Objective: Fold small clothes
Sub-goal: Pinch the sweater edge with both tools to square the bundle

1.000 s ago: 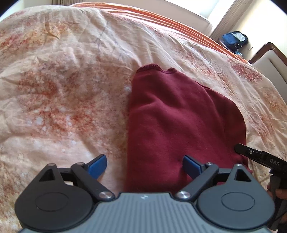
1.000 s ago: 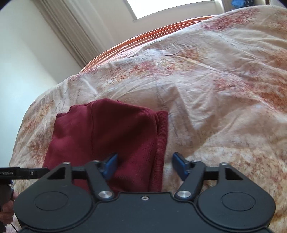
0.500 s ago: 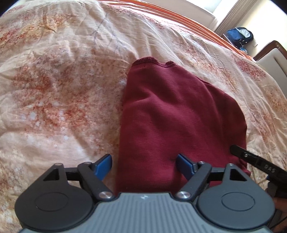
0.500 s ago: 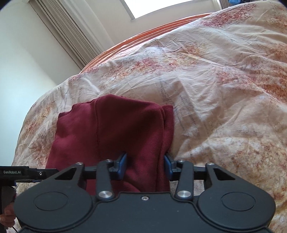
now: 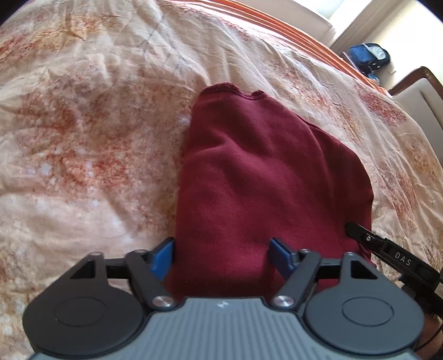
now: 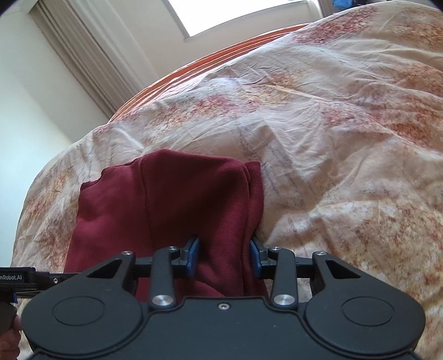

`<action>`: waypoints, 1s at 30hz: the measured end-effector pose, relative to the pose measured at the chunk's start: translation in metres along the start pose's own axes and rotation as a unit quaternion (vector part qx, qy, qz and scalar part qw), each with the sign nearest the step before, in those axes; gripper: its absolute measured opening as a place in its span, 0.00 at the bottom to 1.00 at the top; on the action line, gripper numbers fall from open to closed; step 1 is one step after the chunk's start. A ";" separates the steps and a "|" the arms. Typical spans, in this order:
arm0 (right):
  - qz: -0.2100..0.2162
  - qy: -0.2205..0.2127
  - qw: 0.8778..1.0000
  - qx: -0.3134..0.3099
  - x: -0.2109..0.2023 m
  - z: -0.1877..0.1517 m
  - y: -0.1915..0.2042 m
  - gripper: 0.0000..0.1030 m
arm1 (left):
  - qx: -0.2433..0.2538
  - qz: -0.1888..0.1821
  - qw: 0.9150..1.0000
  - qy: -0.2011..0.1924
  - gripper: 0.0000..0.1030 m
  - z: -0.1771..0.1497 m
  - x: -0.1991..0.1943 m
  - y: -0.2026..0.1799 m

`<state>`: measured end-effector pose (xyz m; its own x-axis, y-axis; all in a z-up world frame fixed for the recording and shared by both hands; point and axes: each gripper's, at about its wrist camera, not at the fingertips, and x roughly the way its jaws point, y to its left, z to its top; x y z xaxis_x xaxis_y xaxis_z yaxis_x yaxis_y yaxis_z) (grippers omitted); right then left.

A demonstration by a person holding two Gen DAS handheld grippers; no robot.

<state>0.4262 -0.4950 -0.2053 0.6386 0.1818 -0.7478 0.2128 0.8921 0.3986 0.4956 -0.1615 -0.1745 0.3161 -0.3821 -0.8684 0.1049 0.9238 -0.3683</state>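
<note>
A dark red garment (image 5: 257, 177) lies partly folded on the floral bedspread (image 5: 83, 124); it also shows in the right wrist view (image 6: 171, 205). My left gripper (image 5: 223, 259) stands at the garment's near left edge, its blue fingers half closed with cloth between them. My right gripper (image 6: 223, 256) is at the garment's near right corner, its blue pads pressed on a bunched fold of the cloth. The right gripper's black body (image 5: 387, 252) shows at the right of the left wrist view.
The bedspread (image 6: 332, 138) runs wide to the far side and right. An orange striped bed edge (image 5: 277, 25) lies beyond. A blue bag (image 5: 368, 56) and a chair (image 5: 415, 91) stand at the far right. A curtain (image 6: 83, 49) hangs by the window.
Both grippers moved forward onto the garment's near edge. The right gripper's fingers closed from wide open onto the cloth. The left gripper's fingers narrowed around the cloth.
</note>
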 end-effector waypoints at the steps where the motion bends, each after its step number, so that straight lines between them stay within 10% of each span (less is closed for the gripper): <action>1: -0.004 -0.001 1.000 0.005 -0.001 0.000 0.001 0.32 | -0.003 0.003 1.000 0.001 0.63 0.001 -0.001 0.000; 10: -0.025 -0.009 0.999 0.039 -0.022 0.004 0.018 0.16 | 0.014 0.031 0.999 -0.009 0.29 0.006 -0.025 -0.019; 19: -0.001 -0.032 0.999 0.024 -0.067 0.010 0.065 0.15 | 0.091 0.034 0.994 -0.057 0.28 0.007 -0.087 -0.039; 30: 0.026 -0.032 0.999 -0.005 -0.065 -0.022 0.151 0.14 | 0.088 0.040 0.992 -0.080 0.27 0.002 -0.140 0.028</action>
<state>0.4008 -0.3628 -0.1084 0.6945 0.2013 -0.6907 0.1706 0.8866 0.4299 0.4564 -0.0816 -0.0623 0.4735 -0.3109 -0.8241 0.2319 0.9466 -0.2239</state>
